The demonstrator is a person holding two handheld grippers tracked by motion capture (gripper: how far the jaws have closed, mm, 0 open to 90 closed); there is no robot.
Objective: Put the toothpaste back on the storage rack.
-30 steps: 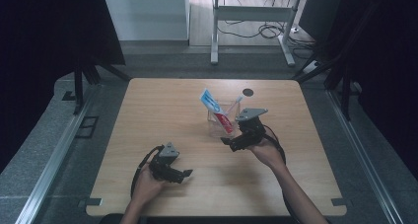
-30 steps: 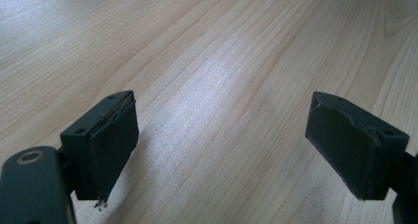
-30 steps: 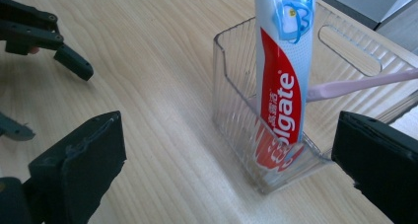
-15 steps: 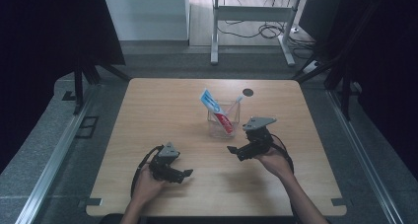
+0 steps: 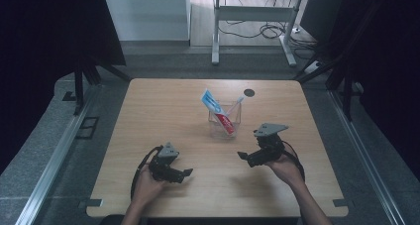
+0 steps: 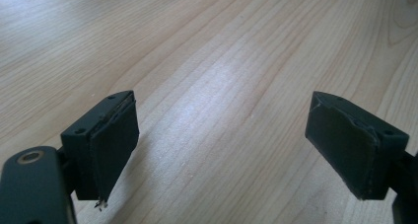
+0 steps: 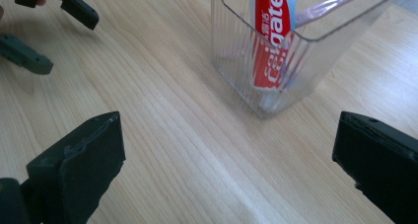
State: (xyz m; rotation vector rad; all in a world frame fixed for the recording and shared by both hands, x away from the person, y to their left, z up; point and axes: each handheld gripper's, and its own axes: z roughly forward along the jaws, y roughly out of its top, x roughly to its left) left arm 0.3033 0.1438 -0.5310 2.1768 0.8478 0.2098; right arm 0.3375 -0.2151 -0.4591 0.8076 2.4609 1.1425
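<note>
A clear plastic holder (image 5: pixel 225 121) is standing near the middle of a wooden desk (image 5: pixel 148 111), with a red and white toothpaste tube (image 5: pixel 219 113) and a toothbrush (image 5: pixel 235 106) leaning inside it. The right claw (image 5: pixel 243 157) is hovering just in front of the holder, jaws spread wide and empty. The left claw (image 5: pixel 184 172) is resting well to the holder's front left, jaws also spread wide and gripping nothing

Holder: clear ribbed plastic cup (image 5: pixel 225 125), upright, near the middle of the desk (image 5: pixel 158 111).
Toothpaste: red, white and blue tube (image 5: pixel 216 110), standing tilted inside the cup.
Toothbrush: pale handle (image 5: pixel 236 105), leaning from the cup toward its right rim.
</note>
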